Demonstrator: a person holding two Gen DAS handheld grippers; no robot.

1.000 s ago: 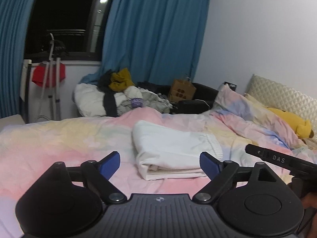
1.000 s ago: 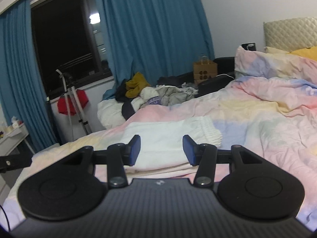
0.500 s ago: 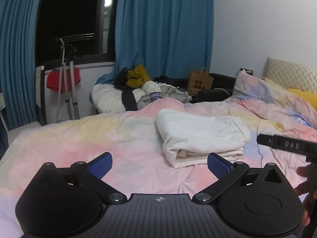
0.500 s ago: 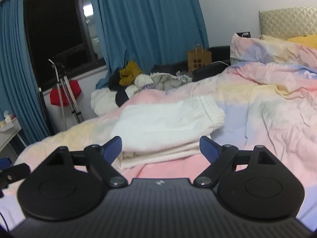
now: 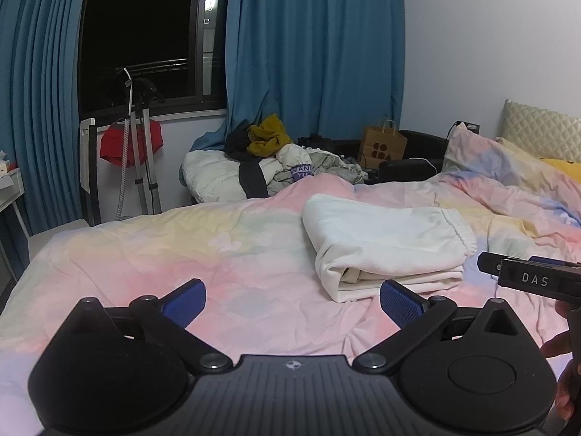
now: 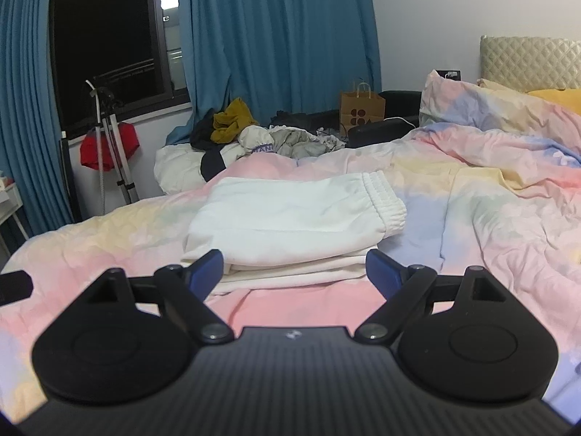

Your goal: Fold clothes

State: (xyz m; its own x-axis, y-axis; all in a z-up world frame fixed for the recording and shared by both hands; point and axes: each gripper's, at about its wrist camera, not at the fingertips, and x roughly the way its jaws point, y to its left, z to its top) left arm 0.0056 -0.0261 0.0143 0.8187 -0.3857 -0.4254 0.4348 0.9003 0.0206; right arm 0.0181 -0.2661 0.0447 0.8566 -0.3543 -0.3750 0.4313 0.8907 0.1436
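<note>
From the left wrist view, the left gripper (image 5: 292, 301) stood spread wide with nothing in it, and the folded white garment (image 5: 385, 245) lay on the pastel duvet (image 5: 163, 250) just ahead of the right-hand finger, apart from both. The right gripper's edge (image 5: 526, 278) poked in beside it. From the right wrist view, the right gripper (image 6: 294, 270) was likewise released, the garment (image 6: 294, 218) lying straight ahead between its fingers, untouched; beyond sat a clothes heap (image 6: 254, 138) and paper bag (image 6: 361, 109).
</note>
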